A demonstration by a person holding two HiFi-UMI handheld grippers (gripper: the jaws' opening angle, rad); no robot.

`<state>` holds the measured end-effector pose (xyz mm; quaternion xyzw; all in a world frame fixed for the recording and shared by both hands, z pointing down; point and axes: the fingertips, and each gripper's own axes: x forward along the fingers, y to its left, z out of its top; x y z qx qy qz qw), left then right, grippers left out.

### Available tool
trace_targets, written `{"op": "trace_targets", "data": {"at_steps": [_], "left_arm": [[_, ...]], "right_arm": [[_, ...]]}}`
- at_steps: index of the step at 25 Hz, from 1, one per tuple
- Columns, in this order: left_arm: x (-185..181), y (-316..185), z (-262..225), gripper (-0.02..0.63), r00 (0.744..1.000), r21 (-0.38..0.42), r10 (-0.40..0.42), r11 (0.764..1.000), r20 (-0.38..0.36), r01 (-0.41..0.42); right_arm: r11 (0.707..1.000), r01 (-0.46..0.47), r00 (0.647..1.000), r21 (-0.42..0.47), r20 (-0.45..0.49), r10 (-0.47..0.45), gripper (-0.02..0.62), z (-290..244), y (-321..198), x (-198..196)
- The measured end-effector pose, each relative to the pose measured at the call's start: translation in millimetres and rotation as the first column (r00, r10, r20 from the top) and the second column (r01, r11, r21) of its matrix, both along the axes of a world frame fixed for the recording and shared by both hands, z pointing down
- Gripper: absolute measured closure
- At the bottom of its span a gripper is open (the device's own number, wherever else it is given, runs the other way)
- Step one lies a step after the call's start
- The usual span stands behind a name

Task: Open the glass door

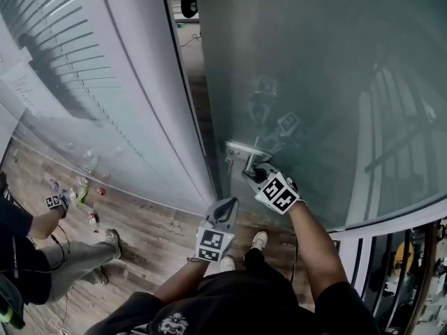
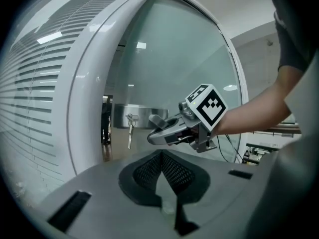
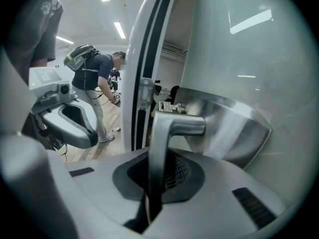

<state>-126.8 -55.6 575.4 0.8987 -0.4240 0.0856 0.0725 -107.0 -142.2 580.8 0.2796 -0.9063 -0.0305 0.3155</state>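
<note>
The frosted glass door [image 1: 314,82] stands slightly ajar from its white frame [image 1: 150,96]. A metal lever handle [image 1: 249,162] juts from a steel lock plate [image 1: 239,147] at the door's edge. My right gripper [image 1: 260,174] is shut on that handle; in the right gripper view the lever [image 3: 160,143] runs down between the jaws of the right gripper [image 3: 155,180]. Keys [image 2: 130,126] hang from the lock. My left gripper [image 1: 225,212] hovers lower left of the handle, shut and holding nothing, apart from the door. In its own view the left gripper [image 2: 162,172] faces the right gripper [image 2: 167,133].
A wall with slatted blinds [image 1: 63,54] curves along the left. A person [image 1: 49,250] sits on the wooden floor at lower left, with small items [image 1: 87,194] scattered nearby. Through the door gap a person with a backpack [image 3: 94,78] stands beyond.
</note>
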Motion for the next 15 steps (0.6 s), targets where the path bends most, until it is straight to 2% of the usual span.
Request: {"op": "trace_targets", "data": {"at_steps": [9, 15], "left_arm": [[35.6, -52.1, 4.1, 0.6, 0.999, -0.025, -0.042, 0.999, -0.011, 0.041], [57.4, -93.8, 9.2, 0.6, 0.997, -0.034, -0.08, 0.996, 0.015, 0.08]], "right_arm": [[0.997, -0.075, 0.997, -0.031, -0.007, 0.074, 0.577, -2.6, -70.8, 21.7], [0.99, -0.128, 0.992, -0.065, -0.002, 0.128, 0.577, -1.7, -117.0, 41.5]]}}
